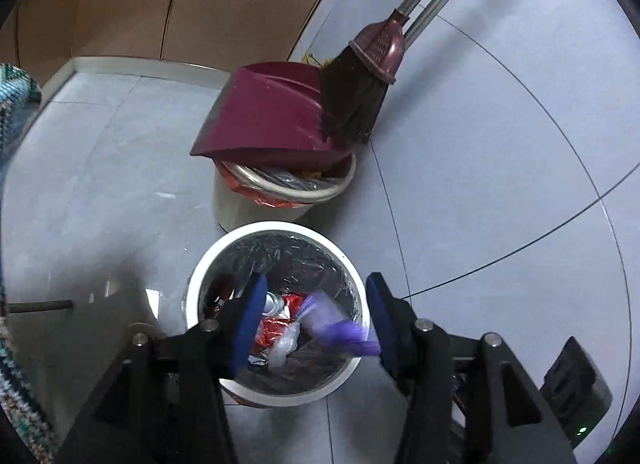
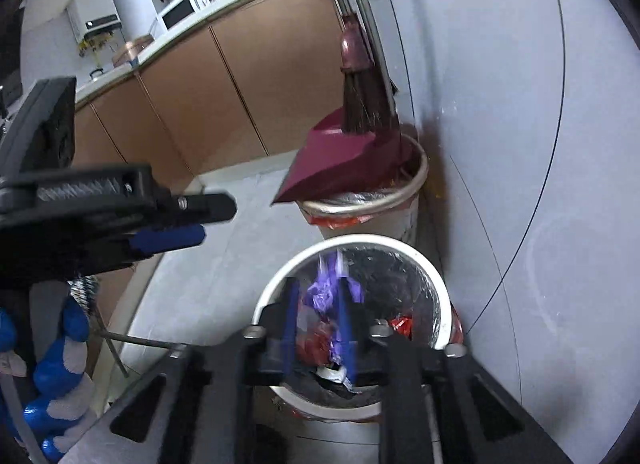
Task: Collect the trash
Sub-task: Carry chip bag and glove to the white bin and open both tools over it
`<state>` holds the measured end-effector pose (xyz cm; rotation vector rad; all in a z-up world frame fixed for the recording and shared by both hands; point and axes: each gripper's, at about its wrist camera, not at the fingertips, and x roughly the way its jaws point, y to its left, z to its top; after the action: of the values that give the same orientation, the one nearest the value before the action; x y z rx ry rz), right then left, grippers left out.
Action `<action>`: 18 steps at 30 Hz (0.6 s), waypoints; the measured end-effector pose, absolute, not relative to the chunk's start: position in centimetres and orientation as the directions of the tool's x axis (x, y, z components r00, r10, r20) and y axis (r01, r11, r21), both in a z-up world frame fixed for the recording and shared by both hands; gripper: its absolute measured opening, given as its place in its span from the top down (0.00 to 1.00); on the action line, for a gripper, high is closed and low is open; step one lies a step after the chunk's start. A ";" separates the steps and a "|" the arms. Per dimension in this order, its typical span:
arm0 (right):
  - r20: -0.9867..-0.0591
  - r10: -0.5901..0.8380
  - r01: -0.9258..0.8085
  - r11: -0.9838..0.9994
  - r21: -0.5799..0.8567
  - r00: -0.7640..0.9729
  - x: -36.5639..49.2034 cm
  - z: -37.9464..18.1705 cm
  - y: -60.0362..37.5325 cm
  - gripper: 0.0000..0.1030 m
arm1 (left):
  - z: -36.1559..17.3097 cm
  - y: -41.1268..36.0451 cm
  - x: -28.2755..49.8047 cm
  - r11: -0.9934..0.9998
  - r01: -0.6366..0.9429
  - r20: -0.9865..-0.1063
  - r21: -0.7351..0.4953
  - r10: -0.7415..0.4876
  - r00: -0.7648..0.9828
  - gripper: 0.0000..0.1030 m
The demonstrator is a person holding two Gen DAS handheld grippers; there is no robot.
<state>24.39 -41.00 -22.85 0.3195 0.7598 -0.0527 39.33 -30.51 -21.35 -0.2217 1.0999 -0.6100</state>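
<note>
A white trash bin (image 1: 208,264) with a black liner stands on the tiled floor and holds red wrappers, clear plastic and other rubbish. My left gripper (image 1: 316,320) is open above it, and a blurred purple plastic piece (image 1: 340,328) lies between its fingers over the bin. In the right wrist view my right gripper (image 2: 318,324) hangs over the same bin (image 2: 436,276), its jaws a narrow gap apart, with crumpled purple plastic (image 2: 320,296) between them. I cannot tell whether they grip it. The left gripper (image 2: 188,220) shows at the left.
A second bin (image 1: 256,200) with a red liner stands behind, with a maroon dustpan (image 1: 264,112) and a broom (image 1: 356,100) resting on it. Brown cabinets (image 2: 200,104) line the back. A tiled wall (image 2: 520,104) is on the right. A blue and white toy (image 2: 60,384) sits low left.
</note>
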 end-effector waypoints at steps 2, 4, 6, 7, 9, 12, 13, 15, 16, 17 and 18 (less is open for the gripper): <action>-0.690 0.066 0.171 0.948 0.269 0.721 23.9 -23.2 -41.2 0.69 | -21.5 -30.5 39.1 0.801 0.360 -0.758 -0.479 -0.584 0.290 0.52; -0.690 0.061 0.183 0.944 0.274 0.721 23.2 -23.1 -41.4 0.65 | -21.0 -30.3 38.5 0.791 0.379 -0.749 -0.480 -0.595 0.292 0.52; -0.688 0.058 0.191 0.941 0.280 0.724 22.8 -23.0 -41.4 0.63 | -20.0 -29.8 37.7 0.786 0.391 -0.738 -0.480 -0.602 0.305 0.52; -0.686 0.057 0.193 0.940 0.282 0.726 22.6 -22.7 -41.3 0.63 | -19.5 -29.3 37.3 0.783 0.394 -0.730 -0.481 -0.607 0.314 0.52; -0.676 0.056 0.187 0.941 0.281 0.735 21.8 -21.8 -40.8 0.63 | -17.9 -28.3 36.3 0.783 0.397 -0.713 -0.478 -0.610 0.345 0.52; -0.653 0.048 0.170 0.949 0.266 0.756 20.9 -19.8 -39.7 0.61 | -15.4 -26.4 34.8 0.789 0.406 -0.688 -0.462 -0.608 0.398 0.52; -0.642 0.044 0.163 0.952 0.260 0.765 20.4 -19.0 -39.2 0.60 | -14.6 -25.8 34.3 0.792 0.408 -0.680 -0.455 -0.605 0.415 0.52; -0.623 0.039 0.152 0.956 0.250 0.781 19.6 -17.3 -38.3 0.59 | -12.8 -24.2 32.9 0.799 0.413 -0.660 -0.437 -0.597 0.457 0.52; -0.614 0.036 0.148 0.958 0.246 0.788 19.3 -16.6 -37.9 0.58 | -12.0 -23.4 32.2 0.805 0.413 -0.651 -0.426 -0.590 0.478 0.52; -0.603 0.031 0.145 0.960 0.241 0.797 18.7 -15.7 -37.3 0.58 | -11.3 -22.8 31.6 0.810 0.413 -0.642 -0.417 -0.584 0.497 0.52; -0.590 0.027 0.141 0.961 0.238 0.807 18.1 -14.6 -36.8 0.57 | -10.3 -21.7 30.7 0.818 0.412 -0.630 -0.401 -0.573 0.525 0.52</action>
<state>18.05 -36.78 -14.65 0.2781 0.6312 -0.0618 30.70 -21.71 -10.32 -0.2121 0.8298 -0.5943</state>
